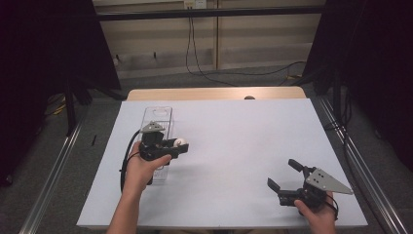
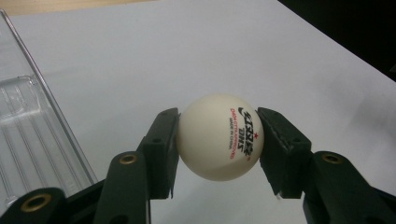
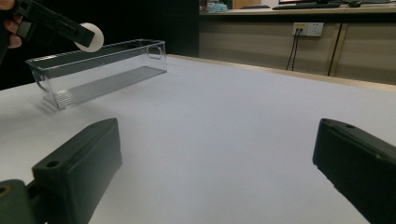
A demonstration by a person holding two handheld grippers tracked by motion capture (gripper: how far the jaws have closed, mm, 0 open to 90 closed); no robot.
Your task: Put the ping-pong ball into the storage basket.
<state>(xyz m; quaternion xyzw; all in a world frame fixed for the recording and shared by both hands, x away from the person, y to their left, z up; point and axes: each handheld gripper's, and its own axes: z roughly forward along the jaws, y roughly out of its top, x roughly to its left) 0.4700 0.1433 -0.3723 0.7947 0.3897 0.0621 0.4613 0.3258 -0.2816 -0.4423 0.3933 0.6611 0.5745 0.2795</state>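
Ball (image 2: 219, 137) sat pinched between the left gripper (image 1: 179, 145) jaws, held in the air just beside the clear box (image 1: 158, 117). Well apart from the box, the right gripper (image 1: 285, 175) stood open and empty.

The clear bin (image 1: 157, 122) lies lengthwise near the worktop's (image 1: 234, 146) left edge. The left tongs (image 1: 181, 144) hold the ball (image 1: 180, 142) just right of it; the right tongs (image 1: 285, 175) sit near the front right corner.

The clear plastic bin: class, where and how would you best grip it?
Grip one long side wall of the clear plastic bin from above, one pad inside and one outside. The top is open and the walls are thin and upright; the whole bin looks too wide for the jaws.
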